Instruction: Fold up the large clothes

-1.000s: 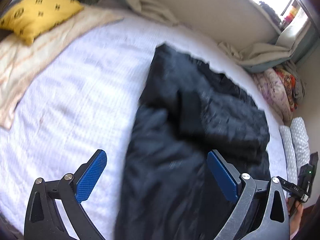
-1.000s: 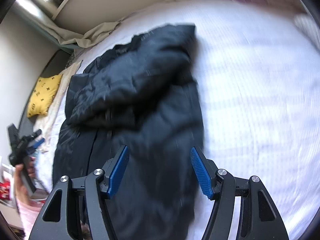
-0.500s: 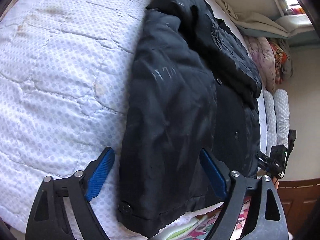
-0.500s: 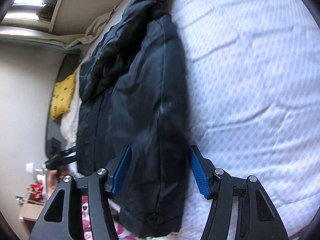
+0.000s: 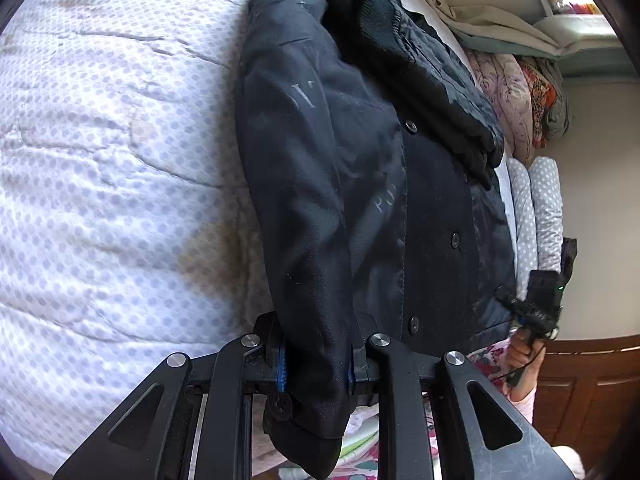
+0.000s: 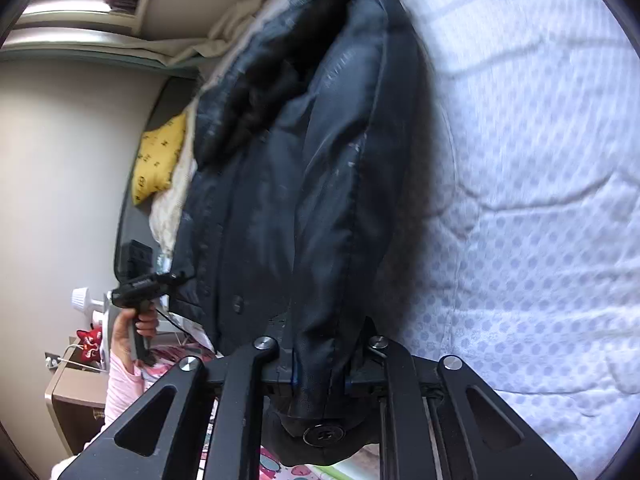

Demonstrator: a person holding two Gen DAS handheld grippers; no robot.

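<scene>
Left wrist | left gripper [image 5: 316, 364] closing on jacket [image 5: 344, 184] hem, pads mostly hidden | right gripper [image 6: 320, 368] clamps hem

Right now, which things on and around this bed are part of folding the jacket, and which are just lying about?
Part of the job:
- black jacket, lying on the bed
- left gripper, closing on the jacket's near hem
- right gripper, shut on the hem at the other corner
- white dotted quilt, the folding surface

Just lying about:
- yellow cushion
- floral bedding pile
- beige blanket
</scene>
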